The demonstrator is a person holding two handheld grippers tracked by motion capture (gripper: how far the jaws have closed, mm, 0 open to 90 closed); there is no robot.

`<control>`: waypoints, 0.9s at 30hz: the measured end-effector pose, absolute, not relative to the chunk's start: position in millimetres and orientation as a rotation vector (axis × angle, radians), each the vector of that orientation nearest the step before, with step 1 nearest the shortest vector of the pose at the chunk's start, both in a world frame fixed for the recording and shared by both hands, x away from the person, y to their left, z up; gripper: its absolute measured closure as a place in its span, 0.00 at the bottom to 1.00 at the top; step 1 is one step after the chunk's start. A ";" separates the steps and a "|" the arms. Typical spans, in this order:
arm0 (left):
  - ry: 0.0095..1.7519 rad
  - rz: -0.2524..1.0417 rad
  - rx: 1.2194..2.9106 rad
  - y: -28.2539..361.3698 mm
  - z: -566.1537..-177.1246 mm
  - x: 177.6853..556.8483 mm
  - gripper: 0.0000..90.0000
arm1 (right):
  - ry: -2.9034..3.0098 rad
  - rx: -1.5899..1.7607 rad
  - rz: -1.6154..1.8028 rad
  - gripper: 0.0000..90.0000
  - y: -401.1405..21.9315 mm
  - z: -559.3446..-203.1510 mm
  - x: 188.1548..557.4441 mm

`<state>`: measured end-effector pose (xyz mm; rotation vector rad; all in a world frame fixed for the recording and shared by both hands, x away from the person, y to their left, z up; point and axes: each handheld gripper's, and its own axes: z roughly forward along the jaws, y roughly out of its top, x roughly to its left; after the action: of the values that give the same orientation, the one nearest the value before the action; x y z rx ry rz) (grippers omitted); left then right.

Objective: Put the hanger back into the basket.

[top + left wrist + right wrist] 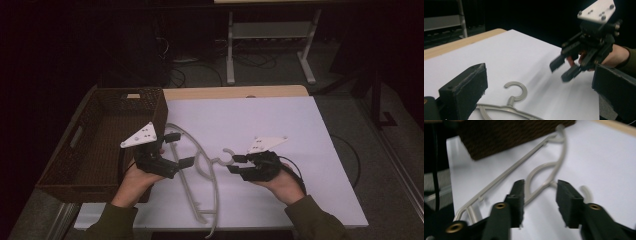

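A grey plastic hanger (215, 192) lies flat on the white board (270, 120), its hook pointing right. My left gripper (179, 149) stands wide open across the hanger's upper arm, next to the basket's corner. In the left gripper view the hanger's neck (511, 101) lies low between the two pads, untouched. My right gripper (234, 164) points left at the hook end. In the right gripper view its jaws (540, 183) stand either side of the hanger (506, 175) near the neck, with a gap on both sides. The right gripper (561, 70) also shows ahead in the left gripper view.
A dark wicker basket (95, 115) stands at the table's left, its corner close to the left gripper; its wall (506, 135) shows in the right gripper view. The board has bare room to the right and back. A metal stand (230, 55) is on the floor behind.
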<state>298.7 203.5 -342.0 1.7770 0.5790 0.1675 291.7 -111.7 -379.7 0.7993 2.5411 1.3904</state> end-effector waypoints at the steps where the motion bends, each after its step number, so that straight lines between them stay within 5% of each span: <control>1: 0.583 0.162 1.773 202.6 -343.2 298.9 0.00 | 2.566 0.801 1.372 0.74 -106.7 -382.6 290.9; 9: 0.591 0.140 1.803 193.4 -354.1 299.2 0.00 | 2.718 0.726 1.298 0.99 -70.3 -405.8 286.3; 27: 0.618 0.130 1.831 192.6 -363.2 301.1 0.00 | 2.865 0.572 1.046 1.00 -33.4 -439.0 277.4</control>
<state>301.1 192.6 -363.2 1.8309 0.6175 0.1300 277.4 -33.4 -439.0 0.5720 2.8646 1.0463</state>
